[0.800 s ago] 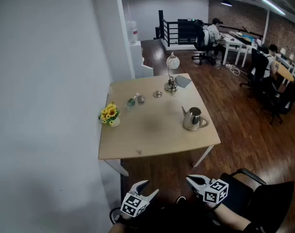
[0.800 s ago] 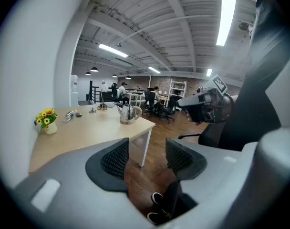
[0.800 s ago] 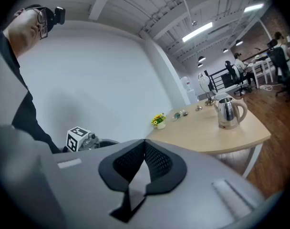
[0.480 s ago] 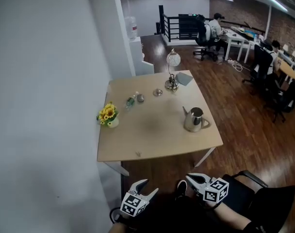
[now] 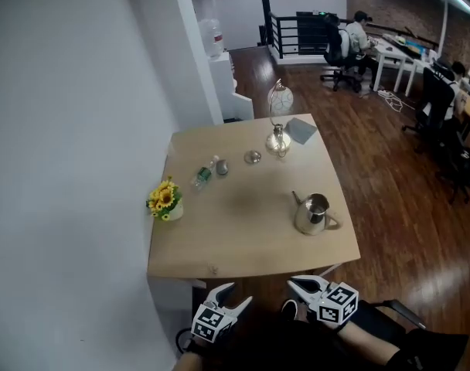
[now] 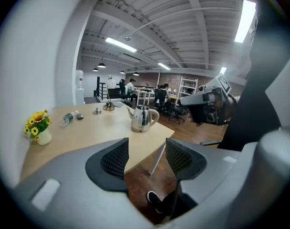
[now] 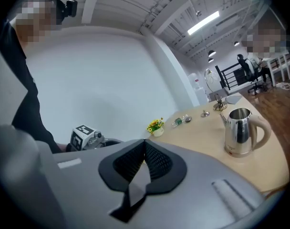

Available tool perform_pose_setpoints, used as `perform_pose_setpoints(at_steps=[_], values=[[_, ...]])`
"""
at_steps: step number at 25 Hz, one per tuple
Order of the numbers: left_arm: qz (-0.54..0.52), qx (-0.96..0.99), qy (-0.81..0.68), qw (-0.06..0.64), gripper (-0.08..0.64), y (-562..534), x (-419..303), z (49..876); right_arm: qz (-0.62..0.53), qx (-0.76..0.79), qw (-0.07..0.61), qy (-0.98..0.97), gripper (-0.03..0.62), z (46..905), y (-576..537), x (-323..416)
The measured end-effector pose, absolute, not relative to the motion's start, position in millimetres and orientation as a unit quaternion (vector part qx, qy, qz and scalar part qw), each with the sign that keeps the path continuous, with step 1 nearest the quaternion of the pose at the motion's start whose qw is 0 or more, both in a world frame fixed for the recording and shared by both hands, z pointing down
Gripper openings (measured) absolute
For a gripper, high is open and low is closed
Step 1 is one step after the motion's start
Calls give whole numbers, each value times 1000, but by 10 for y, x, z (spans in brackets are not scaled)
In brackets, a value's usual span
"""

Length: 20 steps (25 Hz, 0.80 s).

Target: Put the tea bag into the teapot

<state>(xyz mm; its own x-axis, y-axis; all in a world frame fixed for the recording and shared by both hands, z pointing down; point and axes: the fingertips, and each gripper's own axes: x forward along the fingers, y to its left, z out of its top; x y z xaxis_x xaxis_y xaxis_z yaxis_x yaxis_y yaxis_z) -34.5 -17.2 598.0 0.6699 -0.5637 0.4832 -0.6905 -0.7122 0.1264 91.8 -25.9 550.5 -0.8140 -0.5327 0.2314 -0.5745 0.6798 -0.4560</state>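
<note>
A steel teapot (image 5: pixel 312 213) with its lid off stands near the right front corner of the light wooden table (image 5: pixel 243 230). It also shows in the left gripper view as the teapot (image 6: pixel 142 118) and in the right gripper view as the teapot (image 7: pixel 240 130). A tiny pale speck (image 5: pixel 214 270) lies at the table's front edge; it is too small to identify. My left gripper (image 5: pixel 233 294) is held low before the table, open and empty (image 6: pixel 146 156). My right gripper (image 5: pixel 299 283) is beside it, its jaws (image 7: pixel 145 162) shut with nothing seen between them.
On the table are a sunflower pot (image 5: pixel 164 199), a lying bottle (image 5: pixel 202 176), a small dish (image 5: pixel 253 158), a globe lamp (image 5: pixel 278 134) and a grey pad (image 5: pixel 301 130). A white wall runs along the left. People sit at desks (image 5: pixel 389 49) far back right.
The view has moved closer to the table and tilted down, so the table's front edge now lies just ahead of both grippers. The grippers keep their places and states.
</note>
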Motion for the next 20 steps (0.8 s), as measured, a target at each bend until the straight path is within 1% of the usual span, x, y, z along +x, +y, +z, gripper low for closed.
perform_pose_setpoints(at_steps=[9,20], values=[[218,893,-362,157,241,-855,18,5919,283,275,46,-918,8,5665,-969,1309],[209,895,-359,162,242,-1351,-86,5953,271,266,63,-923,8,5664,-1448,1088]])
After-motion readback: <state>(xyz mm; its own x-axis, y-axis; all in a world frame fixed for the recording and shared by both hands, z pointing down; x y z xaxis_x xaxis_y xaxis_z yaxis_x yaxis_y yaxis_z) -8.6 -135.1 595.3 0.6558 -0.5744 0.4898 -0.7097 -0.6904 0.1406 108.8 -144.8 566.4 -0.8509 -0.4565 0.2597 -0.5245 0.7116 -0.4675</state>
